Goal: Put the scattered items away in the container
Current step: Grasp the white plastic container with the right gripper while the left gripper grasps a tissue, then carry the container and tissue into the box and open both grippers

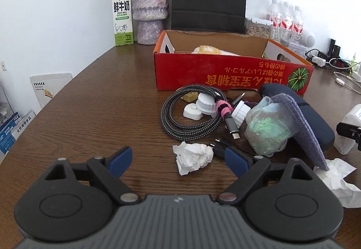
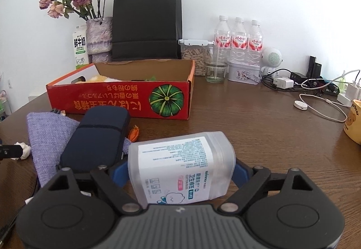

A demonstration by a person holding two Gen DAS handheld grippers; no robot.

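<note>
Gripping a white plastic tub between its pads, right tool sits near red box; left tool gapes wide above table beside crumpled tissue

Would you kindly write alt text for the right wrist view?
The right tool grips a translucent cotton-swab box on a brown wooden table. Ahead sits an open red cardboard box, with a navy case on a purple cloth pouch at left.

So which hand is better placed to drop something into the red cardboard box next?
Right: its gripper already brackets the translucent plastic cotton-swab box. The left gripper is open, empty.
</note>
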